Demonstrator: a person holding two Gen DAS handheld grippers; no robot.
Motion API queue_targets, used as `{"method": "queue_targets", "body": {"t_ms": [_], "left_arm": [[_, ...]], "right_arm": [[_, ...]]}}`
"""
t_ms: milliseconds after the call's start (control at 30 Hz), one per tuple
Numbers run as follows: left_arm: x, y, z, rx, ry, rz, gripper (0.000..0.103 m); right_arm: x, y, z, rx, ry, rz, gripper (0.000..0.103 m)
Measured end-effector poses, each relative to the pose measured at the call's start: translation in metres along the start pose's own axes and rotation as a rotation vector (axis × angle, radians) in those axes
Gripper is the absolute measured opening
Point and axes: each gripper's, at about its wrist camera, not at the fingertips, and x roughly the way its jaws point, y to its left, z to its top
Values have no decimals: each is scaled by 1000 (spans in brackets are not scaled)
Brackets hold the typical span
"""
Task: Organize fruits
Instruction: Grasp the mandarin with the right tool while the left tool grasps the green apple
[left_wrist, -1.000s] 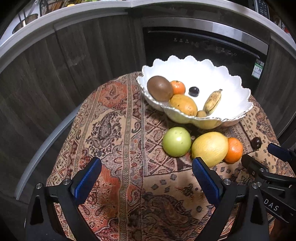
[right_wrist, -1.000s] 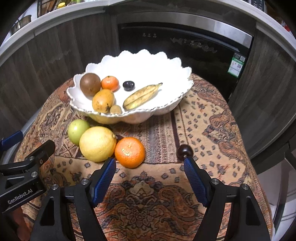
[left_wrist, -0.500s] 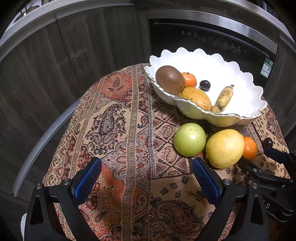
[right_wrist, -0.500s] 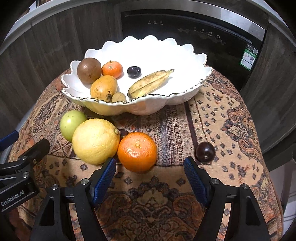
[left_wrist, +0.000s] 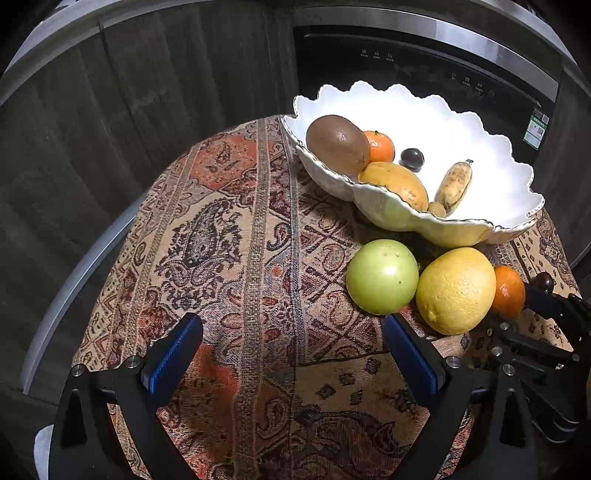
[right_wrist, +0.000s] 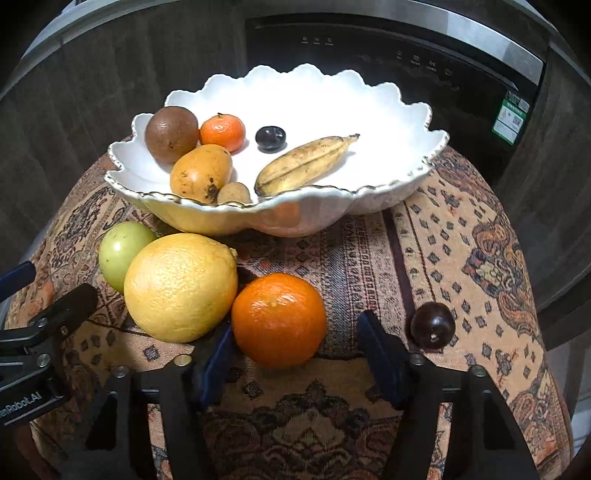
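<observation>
The right gripper has closed in – jaws open around the orange, six o'clock of the bowl – grasp imminent; left gripper open, idle.

From the left wrist cam the orange is mostly tucked behind the big yellow citrus, and the dark plum only peeks over the right gripper. The little tan fruit in the bowl barely clears the rim. In the right wrist view, the green apple is half hidden by that citrus, and the left gripper runs off the frame. The appliance sticker text is too small to read.
</observation>
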Motion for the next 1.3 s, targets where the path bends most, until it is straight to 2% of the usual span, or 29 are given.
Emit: {"method": "queue_targets", "body": {"t_ms": [33,233,633,867,933,1067,1133,1200,1300], "left_arm": [[0,0,0,1,1,0,99],[0,-5,0,14,-5,-6,100],[11,-36,12,104,-36,-59,99],[25,-36,21,92,-27,-99,98],[29,-36,23,89,-23,-105,94],[41,-34,27,76,14,-137,71],[43,-36,28,74,20,-150,66],[43,-38,30,80,26,-173,53],[42,-44,30,91,28,-172,48]], "right_arm": [[-1,1,0,-6,-11,14,45],[-5,1,1,-10,-17,6,44],[-30,-26,2,97,-54,-53,43],[-28,-31,2,122,-37,-56,43],[-26,-30,3,123,-34,-55,43],[-25,-27,4,119,-28,-53,43],[-24,-25,3,116,-26,-50,43],[-24,-25,3,117,-23,-46,43],[-25,-29,3,129,-23,-45,43]]}}
